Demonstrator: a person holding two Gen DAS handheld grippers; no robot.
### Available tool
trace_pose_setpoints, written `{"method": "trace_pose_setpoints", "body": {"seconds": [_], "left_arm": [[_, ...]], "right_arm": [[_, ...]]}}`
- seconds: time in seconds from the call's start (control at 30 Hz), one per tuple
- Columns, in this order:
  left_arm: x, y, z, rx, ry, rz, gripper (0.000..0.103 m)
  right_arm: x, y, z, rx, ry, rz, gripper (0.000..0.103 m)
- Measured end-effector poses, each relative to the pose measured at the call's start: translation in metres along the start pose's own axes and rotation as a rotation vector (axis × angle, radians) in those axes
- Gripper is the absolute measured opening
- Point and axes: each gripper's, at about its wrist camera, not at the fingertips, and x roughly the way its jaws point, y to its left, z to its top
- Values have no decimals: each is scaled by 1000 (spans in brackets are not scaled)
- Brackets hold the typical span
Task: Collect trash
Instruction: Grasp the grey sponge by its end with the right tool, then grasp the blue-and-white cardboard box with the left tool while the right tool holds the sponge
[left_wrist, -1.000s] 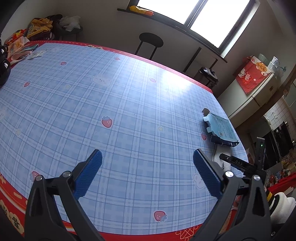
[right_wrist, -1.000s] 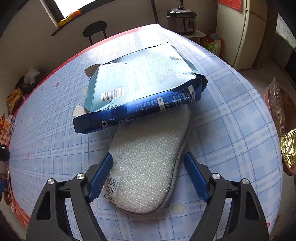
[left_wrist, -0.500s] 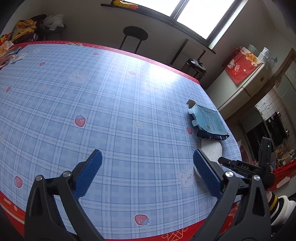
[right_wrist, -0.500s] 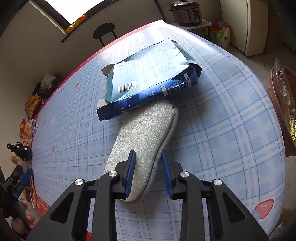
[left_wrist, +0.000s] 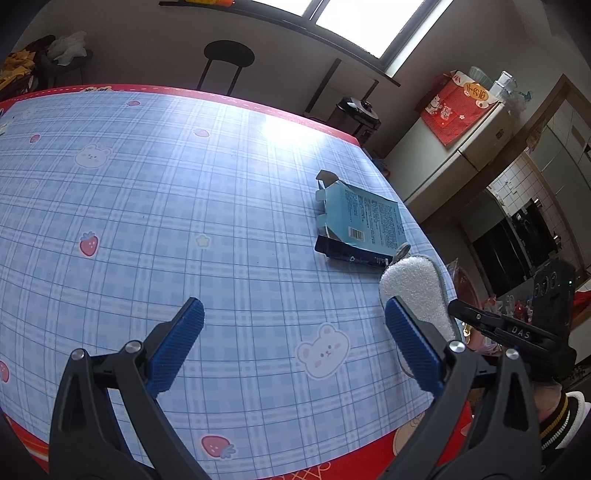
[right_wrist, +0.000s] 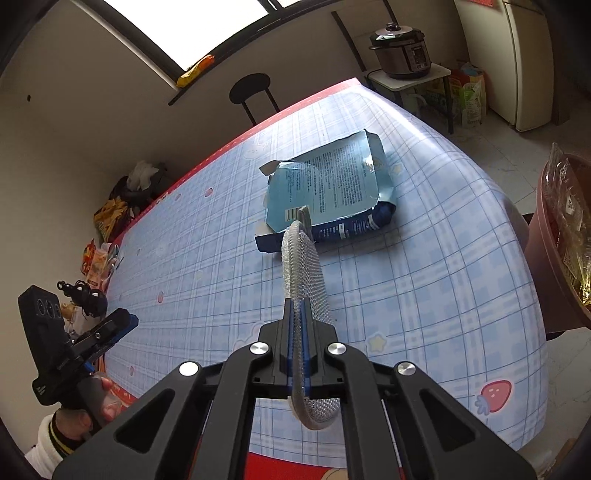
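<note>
A white mesh insole (right_wrist: 303, 275) hangs edge-on above the blue checked tablecloth (right_wrist: 424, 266), pinched at its near end by my right gripper (right_wrist: 299, 308), which is shut on it. In the left wrist view the insole (left_wrist: 417, 291) stands raised beside the right gripper (left_wrist: 480, 321). Just beyond the insole's far tip, a torn light-blue carton (right_wrist: 332, 186) lies flat on the table; the left wrist view shows that carton (left_wrist: 364, 223) too. My left gripper (left_wrist: 293, 326) is open over the cloth with nothing between its fingers.
A brown bin (right_wrist: 546, 258) with crinkled wrappers inside stands off the table's right edge. Snack packets (right_wrist: 107, 218) lie at the far left end of the table. A black stool (right_wrist: 251, 88) and a rice cooker (right_wrist: 402, 51) stand beyond the far edge.
My right jaws closed on the insole's near end and lifted it out from under the carton. The left gripper, still open, drifted across the table toward the carton.
</note>
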Motion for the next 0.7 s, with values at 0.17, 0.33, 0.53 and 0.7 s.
{"method": "trace_pose_setpoints", "body": {"seconds": [0.17,0.33,0.53,0.7], "left_arm": [[26,-19,6,10,27,-28,96],[58,-32,23,13,33,-55,93],[108,-38,45,-8,58,-77,60],[145,-32,62,-62,74,-43,41]], "right_arm": [[-28,-8,5,-55,-53,-34,5],[-46,-32,9,-37,-75,-72,5],[-55,-59,9,-6,-74,-94,5],[-59,-70,8,-3,-68,-104,5]]}}
